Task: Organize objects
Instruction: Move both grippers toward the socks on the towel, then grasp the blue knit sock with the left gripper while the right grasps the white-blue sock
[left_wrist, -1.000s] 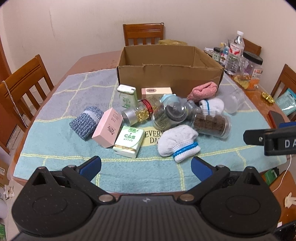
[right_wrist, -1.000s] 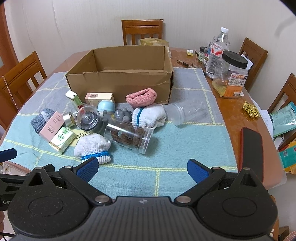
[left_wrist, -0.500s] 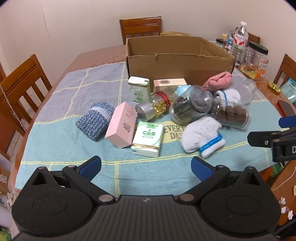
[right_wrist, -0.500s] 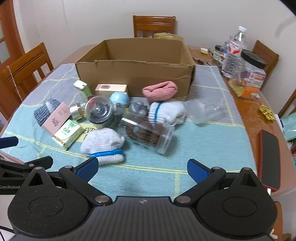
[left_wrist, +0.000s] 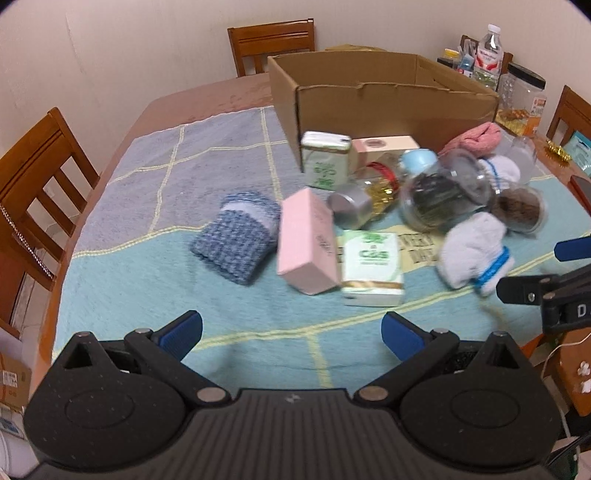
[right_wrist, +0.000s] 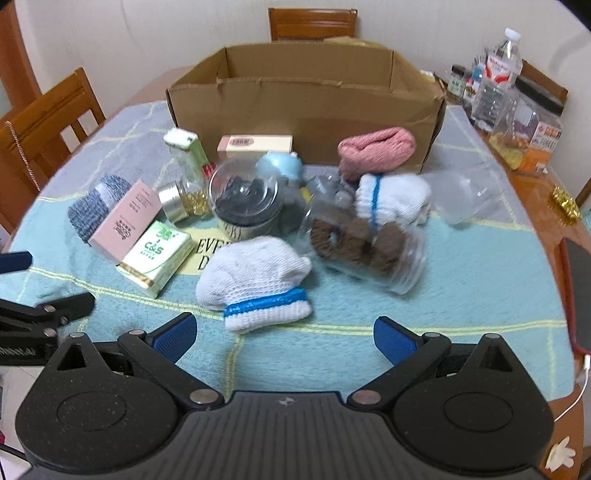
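Observation:
An open cardboard box (left_wrist: 384, 92) (right_wrist: 306, 107) stands at the back of a blue-green towel. In front of it lies a jumble: a blue knitted roll (left_wrist: 236, 236), a pink box (left_wrist: 306, 240), a green-and-white carton (left_wrist: 371, 266), a silver-capped jar (left_wrist: 364, 199), a dark-filled glass jar (right_wrist: 245, 197), a jar of brown pieces (right_wrist: 364, 247), white socks with blue bands (right_wrist: 255, 282), and a pink sock roll (right_wrist: 375, 149). My left gripper (left_wrist: 291, 332) is open, just short of the pink box. My right gripper (right_wrist: 284, 338) is open, just short of the nearest white sock.
Wooden chairs (left_wrist: 33, 177) ring the table. Bottles and a black-lidded jar (right_wrist: 517, 107) crowd the back right corner. A clear plastic cup (right_wrist: 465, 195) lies on the towel's right side. A phone (right_wrist: 578, 295) rests at the right edge.
Both grippers have moved forward toward the pile. The left view has swung left, the right view has closed in on the white sock. Both stay open.

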